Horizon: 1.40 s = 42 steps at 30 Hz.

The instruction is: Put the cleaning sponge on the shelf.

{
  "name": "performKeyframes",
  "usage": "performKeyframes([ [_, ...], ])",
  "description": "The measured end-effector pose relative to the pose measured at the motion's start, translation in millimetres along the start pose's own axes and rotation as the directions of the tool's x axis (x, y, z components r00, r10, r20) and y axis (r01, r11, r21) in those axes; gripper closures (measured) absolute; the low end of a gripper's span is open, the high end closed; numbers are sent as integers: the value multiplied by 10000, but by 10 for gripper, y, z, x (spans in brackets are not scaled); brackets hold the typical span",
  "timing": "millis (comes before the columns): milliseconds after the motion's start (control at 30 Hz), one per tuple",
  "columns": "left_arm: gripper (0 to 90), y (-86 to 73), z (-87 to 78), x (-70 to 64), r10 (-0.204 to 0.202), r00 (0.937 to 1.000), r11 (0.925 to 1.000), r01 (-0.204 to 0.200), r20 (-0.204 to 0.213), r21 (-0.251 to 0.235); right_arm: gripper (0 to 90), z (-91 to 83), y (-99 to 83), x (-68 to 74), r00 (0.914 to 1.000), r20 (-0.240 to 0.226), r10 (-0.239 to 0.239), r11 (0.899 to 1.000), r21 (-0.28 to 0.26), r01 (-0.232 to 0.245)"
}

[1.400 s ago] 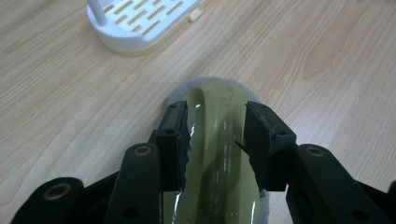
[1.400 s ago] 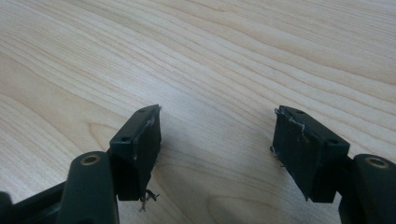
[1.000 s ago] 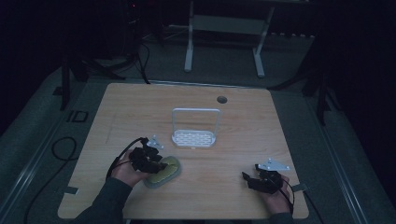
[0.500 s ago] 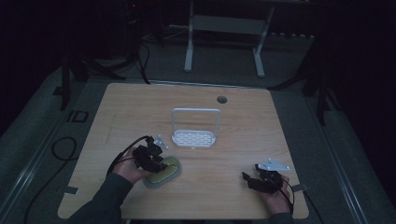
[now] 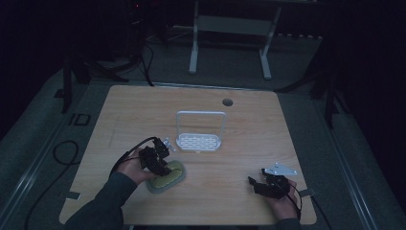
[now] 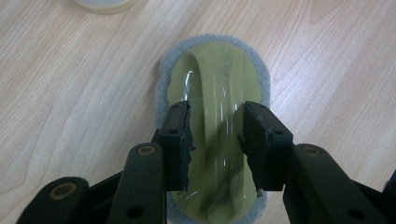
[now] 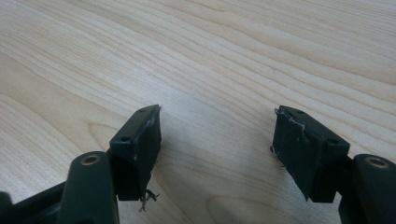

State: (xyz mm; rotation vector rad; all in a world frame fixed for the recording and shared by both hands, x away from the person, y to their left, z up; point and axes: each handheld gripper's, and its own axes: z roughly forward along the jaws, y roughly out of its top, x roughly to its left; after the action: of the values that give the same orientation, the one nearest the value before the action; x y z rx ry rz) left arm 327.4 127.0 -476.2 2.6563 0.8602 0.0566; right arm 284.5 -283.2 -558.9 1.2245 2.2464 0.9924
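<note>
Green scrubber (image 6: 215, 135) lies at seven o'clock on the table (image 5: 287, 143); my left gripper (image 6: 215, 133) straddles its handle, jaws apart. I'd close squarely, then lift. Right gripper (image 7: 217, 140) gapes idle.

My high view dim and murky, dark beyond the table (image 5: 268, 143), my tongs' views bright, sharp, glare streaks on the scrubber (image 6: 219, 107)
</note>
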Motion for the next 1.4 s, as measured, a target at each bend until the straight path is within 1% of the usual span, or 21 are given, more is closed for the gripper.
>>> performKeyframes([
  [167,626,32,4,5,134,9999,9994,-136,75,316,318,0,0,0,10000,1,2,10000,1,-2],
  [333,629,71,9,2,180,9998,9982,-186,97,577,318,0,0,0,10000,2,0,10000,0,0],
  [533,637,122,17,3,307,9995,9930,-319,122,1139,318,0,0,0,10000,1,1,10000,1,-1],
  [667,635,157,27,15,281,9995,9901,-294,114,1372,318,0,0,0,10000,2,-2,10000,1,2],
  [767,635,192,37,22,258,9995,9866,-282,170,1608,318,0,0,0,10000,2,1,10000,-1,-1],
  [800,636,206,36,29,321,9993,9841,-351,197,1742,318,0,0,0,10000,1,3,10000,0,-3],
  [867,639,231,43,31,279,9994,9823,-312,207,1847,318,0,0,0,10000,1,-2,10000,0,2],
  [1000,647,278,59,40,469,9986,9752,-509,236,2155,318,0,0,0,10000,2,-1,10000,0,1],
  [1133,655,310,97,54,503,9982,9673,-569,328,2473,318,0,0,0,10000,1,-2,10000,0,2],
  [1200,658,322,119,55,514,9981,9642,-586,347,2586,318,0,0,0,10000,0,1,10000,-1,-1],
  [1233,668,328,123,55,604,9975,9620,-679,364,2643,318,0,0,0,10000,1,3,10000,0,-3],
  [1267,698,332,126,50,666,9971,9616,-741,372,2643,318,0,0,0,10000,0,1,10000,0,-1],
  [1367,711,341,124,39,836,9960,9580,-887,300,2726,318,0,0,0,10000,0,3,10000,0,-3],
  [1400,711,341,124,39,836,9960,9580,-887,300,2726,318,0,0,0,10000,0,3,10000,0,-3],
])
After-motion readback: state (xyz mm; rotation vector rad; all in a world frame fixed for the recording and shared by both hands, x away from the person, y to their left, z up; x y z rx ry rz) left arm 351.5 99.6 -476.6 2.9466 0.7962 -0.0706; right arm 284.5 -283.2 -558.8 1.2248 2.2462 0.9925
